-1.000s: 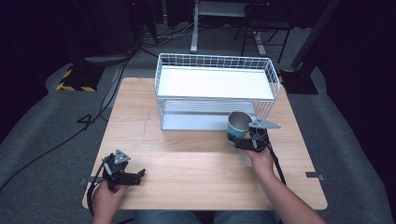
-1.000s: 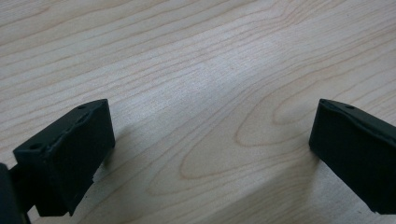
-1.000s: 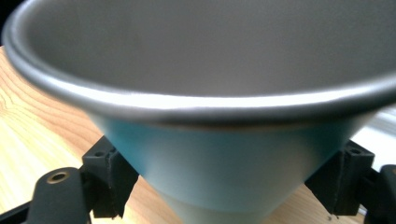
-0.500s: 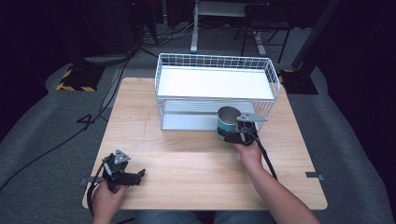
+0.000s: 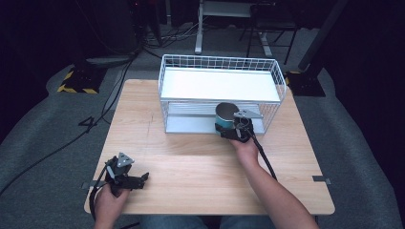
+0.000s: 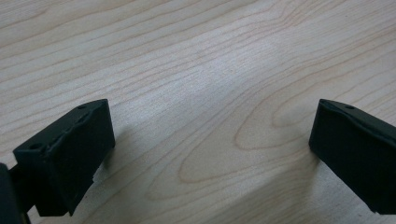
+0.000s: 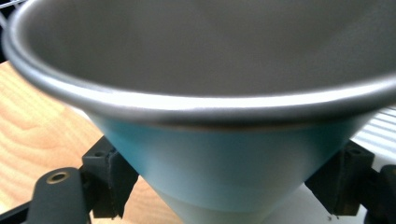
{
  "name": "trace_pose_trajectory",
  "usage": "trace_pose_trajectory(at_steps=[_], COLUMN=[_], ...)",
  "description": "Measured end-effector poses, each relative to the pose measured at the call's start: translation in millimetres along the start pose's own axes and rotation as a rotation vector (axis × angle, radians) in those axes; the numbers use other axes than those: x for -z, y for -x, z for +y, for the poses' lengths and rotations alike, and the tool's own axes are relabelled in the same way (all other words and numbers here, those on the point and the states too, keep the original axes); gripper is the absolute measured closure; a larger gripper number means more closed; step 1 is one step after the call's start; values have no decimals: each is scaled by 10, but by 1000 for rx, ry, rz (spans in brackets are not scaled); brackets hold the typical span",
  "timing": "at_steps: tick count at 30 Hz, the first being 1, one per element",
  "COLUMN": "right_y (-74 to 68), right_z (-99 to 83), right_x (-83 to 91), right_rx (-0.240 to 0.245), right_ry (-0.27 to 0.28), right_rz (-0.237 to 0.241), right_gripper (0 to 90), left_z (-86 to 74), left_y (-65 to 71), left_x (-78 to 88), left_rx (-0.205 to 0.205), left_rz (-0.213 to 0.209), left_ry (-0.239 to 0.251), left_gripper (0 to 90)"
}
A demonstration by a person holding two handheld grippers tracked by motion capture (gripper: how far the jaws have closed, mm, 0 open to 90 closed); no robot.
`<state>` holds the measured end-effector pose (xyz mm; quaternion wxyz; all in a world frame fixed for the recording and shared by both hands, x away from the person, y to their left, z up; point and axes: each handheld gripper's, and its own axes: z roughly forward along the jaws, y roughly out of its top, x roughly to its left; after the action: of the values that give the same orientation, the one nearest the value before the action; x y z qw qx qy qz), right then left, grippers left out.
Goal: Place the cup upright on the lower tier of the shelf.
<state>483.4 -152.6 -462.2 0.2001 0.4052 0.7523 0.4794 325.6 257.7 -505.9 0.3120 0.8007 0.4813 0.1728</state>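
Clamping a teal metal cup (image 5: 224, 115) between its two black jaws, the right gripper (image 5: 235, 131) is seen in the high view just in front of the white wire rack (image 5: 220, 93), with the cup held upright at the open front of the rack's lower tier. In the right gripper view the cup (image 7: 224, 172) is pressed from both sides by the jaws, its grey rim spread across the top and its teal wall narrowing downward; no lettering or brand can be read on it. The rack's front wires and its upper shelf are found directly at 12 o'clock from the cup, the shelf overhanging it.

The left gripper (image 5: 125, 175) is rested on the wooden bench (image 5: 191, 162) near the corner at 7 o'clock, well apart from the rack, with its jaws spread wide and nothing between them; in the left gripper view (image 6: 210, 149) bare wood grain is seen between the two black jaws.

Beyond the bench, at 10 o'clock, a yellow-and-black striped base (image 5: 75, 86) and trailing cables (image 5: 114, 90) lie on the grey floor. At 2 o'clock a dark stand foot (image 5: 302, 82) is seen. No writing is legible anywhere.
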Motion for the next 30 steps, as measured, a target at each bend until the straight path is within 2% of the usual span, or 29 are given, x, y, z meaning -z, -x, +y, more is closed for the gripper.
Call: trace_pose_trajectory(at_steps=[3, 6, 13, 15, 16, 26, 30], right_y=[8, 15, 23, 16, 28, 4, -10], right_z=[11, 28, 69, 78, 85, 96, 97], right_x=[-61, -130, -278, -308, -329, -453, -500], right_rx=[-4, -6, -8, -21, -5, -19, -16], right_ry=[10, -8, 6, 1, 16, 27, 12], right_rz=[-10, -30, -54, -61, -65, -95, -107], right_gripper=[210, 210, 210, 209, 210, 209, 209], left_z=[1, 2, 2, 2, 2, 2, 2], left_y=[0, -1, -1, 0, -1, 0, -1], left_x=[-1, -2, -2, -2, -2, -2, -1], left_rx=[0, -1, 0, 0, -1, 0, -1], left_rz=[0, -2, -1, -1, -1, -1, -2], left_ry=[0, 0, 0, 0, 0, 0, -2], left_gripper=[6, 6, 6, 5, 5, 6, 5])
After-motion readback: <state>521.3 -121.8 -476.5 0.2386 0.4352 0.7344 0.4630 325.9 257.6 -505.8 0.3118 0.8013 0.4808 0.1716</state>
